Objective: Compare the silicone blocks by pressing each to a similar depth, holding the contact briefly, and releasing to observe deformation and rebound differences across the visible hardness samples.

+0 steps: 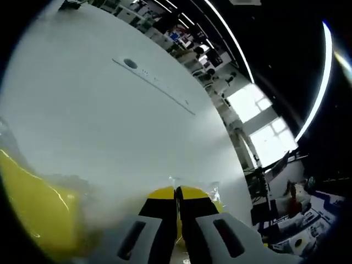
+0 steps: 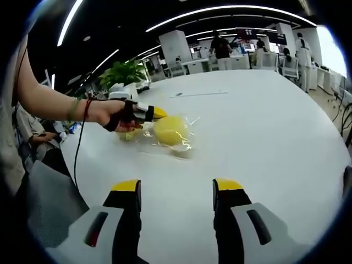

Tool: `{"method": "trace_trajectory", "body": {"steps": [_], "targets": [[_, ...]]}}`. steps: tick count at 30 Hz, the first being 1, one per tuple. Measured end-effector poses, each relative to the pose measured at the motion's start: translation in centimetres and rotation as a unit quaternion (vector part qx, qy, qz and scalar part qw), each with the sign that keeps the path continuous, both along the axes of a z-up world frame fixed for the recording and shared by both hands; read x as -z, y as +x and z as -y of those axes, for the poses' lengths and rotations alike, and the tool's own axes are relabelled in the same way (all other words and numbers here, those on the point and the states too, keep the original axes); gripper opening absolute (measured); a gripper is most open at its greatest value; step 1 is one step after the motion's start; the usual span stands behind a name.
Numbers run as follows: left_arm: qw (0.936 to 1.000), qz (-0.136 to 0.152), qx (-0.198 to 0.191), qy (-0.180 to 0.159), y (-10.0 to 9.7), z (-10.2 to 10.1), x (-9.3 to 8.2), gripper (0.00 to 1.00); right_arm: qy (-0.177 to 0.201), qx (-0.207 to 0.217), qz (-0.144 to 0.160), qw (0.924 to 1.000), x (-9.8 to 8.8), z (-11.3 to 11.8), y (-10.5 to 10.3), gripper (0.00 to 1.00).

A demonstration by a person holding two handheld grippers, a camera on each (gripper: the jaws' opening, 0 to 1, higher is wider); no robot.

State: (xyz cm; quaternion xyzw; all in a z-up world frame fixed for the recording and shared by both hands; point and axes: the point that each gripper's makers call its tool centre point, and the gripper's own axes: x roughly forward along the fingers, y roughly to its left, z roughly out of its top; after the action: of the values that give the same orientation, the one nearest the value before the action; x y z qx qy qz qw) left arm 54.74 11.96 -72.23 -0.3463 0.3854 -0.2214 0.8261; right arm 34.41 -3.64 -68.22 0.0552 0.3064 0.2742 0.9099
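Two yellow silicone blocks in clear plastic wrap lie on the white table. The bigger rounded block is mid-table, and a smaller one lies under the hand. That hand holds my left gripper, whose yellow tips rest at the bigger block's near-left edge. In the left gripper view the left gripper has its jaws shut together, with crinkled wrap just beyond them and a blurred yellow block at lower left. My right gripper is open, well short of the blocks.
A long cable slot with a round grommet runs across the far table. A green plant and a white box stand at the table's far-left edge. People and desks are beyond; a seated person is at left.
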Motion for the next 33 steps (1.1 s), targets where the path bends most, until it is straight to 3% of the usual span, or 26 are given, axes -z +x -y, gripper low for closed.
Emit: {"method": "trace_trajectory", "body": {"steps": [3,5,18,33], "targets": [[1.0,0.001,0.001,0.007,-0.2,-0.2,-0.2,0.0,0.0,-0.002,0.002,1.0,-0.1,0.0,0.0,0.47],[0.9994,0.013,0.006,0.032,-0.3,-0.5,0.0,0.0,-0.002,-0.003,0.002,1.0,-0.1,0.0,-0.1,0.47],[0.9969,0.067,0.028,0.03,-1.0,0.6,-3.5,0.0,-0.008,-0.005,0.015,0.9998,-1.2,0.1,-0.1,0.47],[0.9953,0.084,0.042,0.023,-3.2,0.4,-5.6,0.0,-0.019,-0.01,0.036,0.9991,-3.1,-0.2,-0.6,0.48]]}}
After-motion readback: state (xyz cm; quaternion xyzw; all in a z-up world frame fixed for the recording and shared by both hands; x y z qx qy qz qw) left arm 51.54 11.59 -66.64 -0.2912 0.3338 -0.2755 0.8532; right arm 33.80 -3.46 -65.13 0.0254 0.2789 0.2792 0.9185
